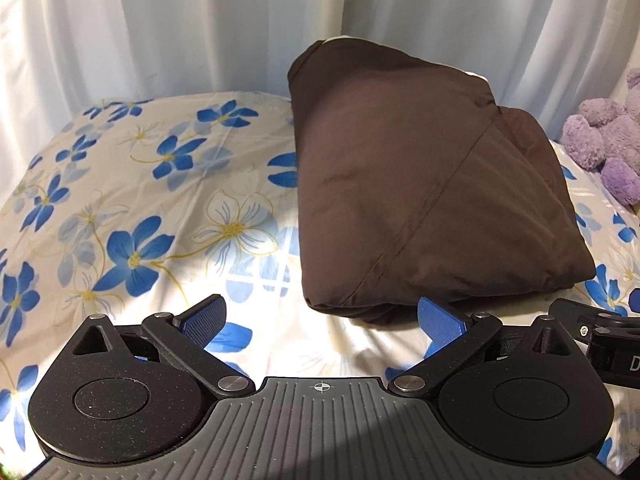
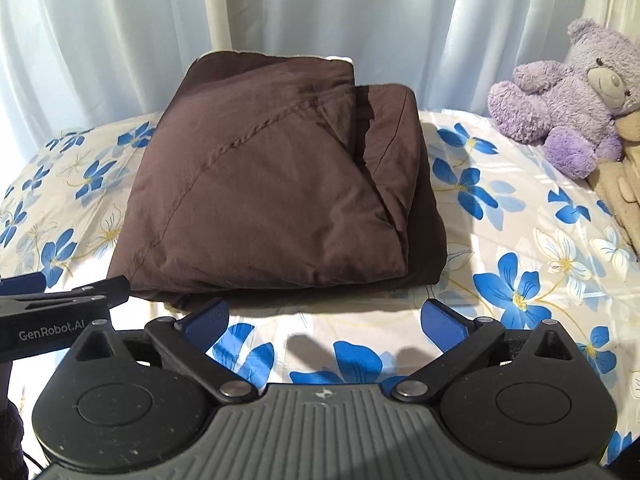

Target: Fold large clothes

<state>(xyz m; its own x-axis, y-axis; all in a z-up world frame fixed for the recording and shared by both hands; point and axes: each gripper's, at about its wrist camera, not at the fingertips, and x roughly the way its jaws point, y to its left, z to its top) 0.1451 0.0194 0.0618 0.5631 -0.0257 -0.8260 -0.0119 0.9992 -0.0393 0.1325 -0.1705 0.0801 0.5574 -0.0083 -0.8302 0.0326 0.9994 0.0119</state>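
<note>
A dark brown garment (image 1: 420, 200) lies folded in a thick bundle on the floral bed sheet (image 1: 120, 200); it also shows in the right wrist view (image 2: 272, 192), in the middle. My left gripper (image 1: 322, 316) is open and empty, just in front of the bundle's near left corner. My right gripper (image 2: 324, 320) is open and empty, just in front of the bundle's near edge. The right gripper's body shows at the right edge of the left wrist view (image 1: 600, 332); the left gripper's body shows at the left edge of the right wrist view (image 2: 60, 308).
White curtains (image 2: 320, 8) hang behind the bed. A purple teddy bear (image 2: 568, 92) sits at the back right, with a beige plush toy (image 2: 624, 184) beside it. The sheet (image 2: 520, 240) lies bare on both sides of the bundle.
</note>
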